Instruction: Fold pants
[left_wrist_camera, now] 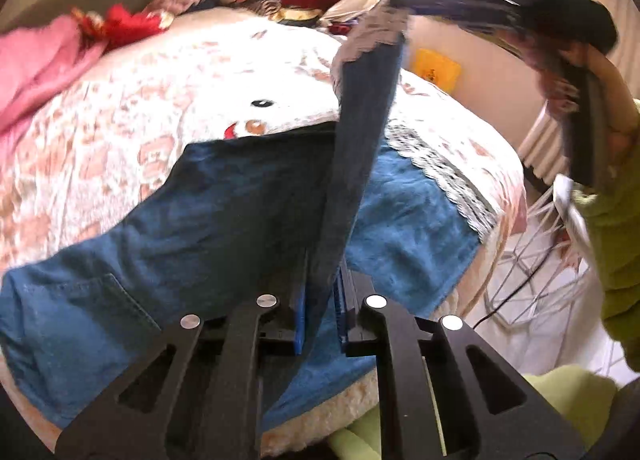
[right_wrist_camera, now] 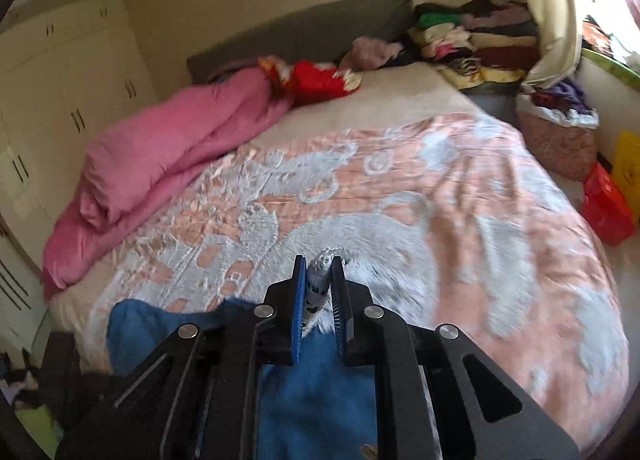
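Blue denim pants point(left_wrist_camera: 168, 228) lie spread on the patterned bedspread point(left_wrist_camera: 120, 120). My left gripper point(left_wrist_camera: 322, 300) is shut on the top leg's edge, which rises as a taut dark strip point(left_wrist_camera: 360, 148) to the right gripper point(left_wrist_camera: 404, 8) held high at upper right. In the right wrist view, my right gripper point(right_wrist_camera: 318, 292) is shut on the pants' frayed grey-white hem point(right_wrist_camera: 320, 272), with blue denim point(right_wrist_camera: 316, 380) hanging below it over the bed point(right_wrist_camera: 440, 200).
A pink duvet point(right_wrist_camera: 168, 152) lies along the bed's left side. Red clothing point(right_wrist_camera: 320, 78) and a pile of folded clothes point(right_wrist_camera: 476, 40) sit near the headboard. A red bag point(right_wrist_camera: 604, 204) and a yellow item stand on the floor at right. A wire rack point(left_wrist_camera: 532, 256) stands beside the bed.
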The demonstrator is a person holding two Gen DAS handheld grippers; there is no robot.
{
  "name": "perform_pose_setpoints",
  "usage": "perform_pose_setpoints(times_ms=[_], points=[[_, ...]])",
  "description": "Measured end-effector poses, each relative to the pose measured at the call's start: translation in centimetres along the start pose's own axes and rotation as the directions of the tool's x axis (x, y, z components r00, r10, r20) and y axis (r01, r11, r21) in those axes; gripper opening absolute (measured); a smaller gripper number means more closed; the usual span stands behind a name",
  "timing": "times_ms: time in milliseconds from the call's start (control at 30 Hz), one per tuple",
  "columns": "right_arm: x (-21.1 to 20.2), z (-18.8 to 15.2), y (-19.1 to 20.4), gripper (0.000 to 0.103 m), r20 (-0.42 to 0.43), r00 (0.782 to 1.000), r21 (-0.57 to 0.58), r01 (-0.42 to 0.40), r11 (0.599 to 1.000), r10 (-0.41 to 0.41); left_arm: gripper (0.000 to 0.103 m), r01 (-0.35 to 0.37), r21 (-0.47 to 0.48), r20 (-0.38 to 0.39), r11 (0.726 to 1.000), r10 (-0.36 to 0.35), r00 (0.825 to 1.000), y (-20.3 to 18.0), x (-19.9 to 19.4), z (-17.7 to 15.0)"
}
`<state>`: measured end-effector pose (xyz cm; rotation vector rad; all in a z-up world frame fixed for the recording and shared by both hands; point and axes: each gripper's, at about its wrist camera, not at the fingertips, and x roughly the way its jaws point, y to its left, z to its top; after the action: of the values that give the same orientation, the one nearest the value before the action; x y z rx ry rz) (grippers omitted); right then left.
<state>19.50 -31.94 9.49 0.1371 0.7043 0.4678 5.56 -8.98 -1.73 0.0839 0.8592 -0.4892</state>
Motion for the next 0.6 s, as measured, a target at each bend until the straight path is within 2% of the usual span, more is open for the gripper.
perform_pose_setpoints(times_ms=[100,233,367,600], points=[[-3.1,-3.0,-2.1,0.011,-0.016,0.999,0.033,0.043,0.999,-0.042,0.005,0.005,0.035,-0.002,0.999,-0.004,1.0,-1.0,0.0,-0.1],[-4.8,-7.8,-5.0,0.011,-0.083,0.994,0.114,0.087,0.99,-0.078,0.005,0.0,0.102,-0.043,0.995,0.005,0.999,-2.8,1.2,-1.4],[-4.2,-12.6,-7.2,0.011,-0.189,0.976,0.186,0.146,0.972,-0.111,0.006,-0.015,0.168,-0.108,0.986,0.034,0.994,-4.3,2.6,-3.0],[-3.4,-17.0,-8.5,0.011,-0.254,0.959,0.217,0.182,0.959,-0.124,0.008,-0.031,0.173,-0.155,0.984,0.058,0.986,-4.4,4.2,-3.7]])
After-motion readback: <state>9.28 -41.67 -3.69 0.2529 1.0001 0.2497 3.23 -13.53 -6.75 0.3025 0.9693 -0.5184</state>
